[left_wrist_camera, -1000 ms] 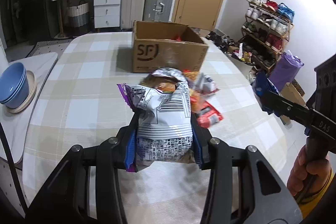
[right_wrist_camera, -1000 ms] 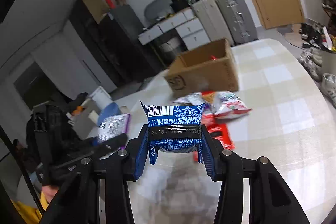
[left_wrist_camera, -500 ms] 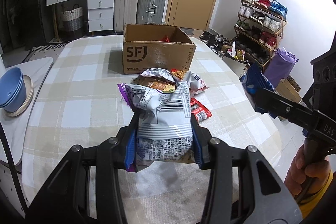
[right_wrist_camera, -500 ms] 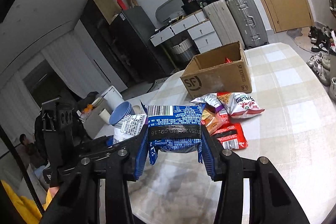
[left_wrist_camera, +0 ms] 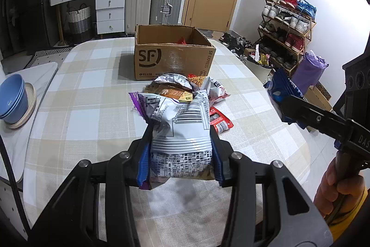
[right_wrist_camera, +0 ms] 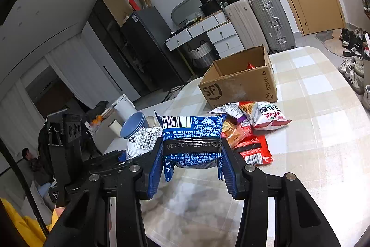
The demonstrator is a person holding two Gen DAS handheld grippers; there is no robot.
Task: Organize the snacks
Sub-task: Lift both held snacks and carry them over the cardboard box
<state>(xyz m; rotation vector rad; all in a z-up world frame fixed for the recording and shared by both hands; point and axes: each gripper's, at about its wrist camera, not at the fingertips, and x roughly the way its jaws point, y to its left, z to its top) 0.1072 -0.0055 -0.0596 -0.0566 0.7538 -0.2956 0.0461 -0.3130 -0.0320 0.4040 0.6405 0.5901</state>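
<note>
left wrist view: a silver-and-purple snack bag (left_wrist_camera: 179, 131) is seen clamped between the narrowly set jaws of the left gripper (left_wrist_camera: 180, 154) at lower centre, its crinkled top reaching up to mid-frame. the grip is taken low on the bag, so the puffed upper half is left unsupported; a slide out of the pads could be caused by the slick film if the bag is swung. beyond it, at centre, a loose pile of snacks (left_wrist_camera: 208, 90) is laid on the checked table (left_wrist_camera: 92, 108), just in front of the open cardboard box (left_wrist_camera: 172, 57) at upper centre, where something red is already glimpsed inside. at the right edge the right gripper (left_wrist_camera: 281, 101) is shown carrying a blue packet (left_wrist_camera: 277, 87).

right wrist view: the blue packet (right_wrist_camera: 192, 140) is pinched across its middle by the right gripper (right_wrist_camera: 192, 154) at lower centre, the jaws closed onto it at a moderate width. the left gripper (right_wrist_camera: 129, 152) and its bag (right_wrist_camera: 144, 139) are seen just beside it at centre left, and a clash of the two tools could be caused if both are carried toward the box (right_wrist_camera: 240, 82) at upper right together. the pile (right_wrist_camera: 249, 124) lies between the packets and the box, so it could be knocked by a low pass. a stack of blue bowls (right_wrist_camera: 133, 125) stands near at centre left.
</note>
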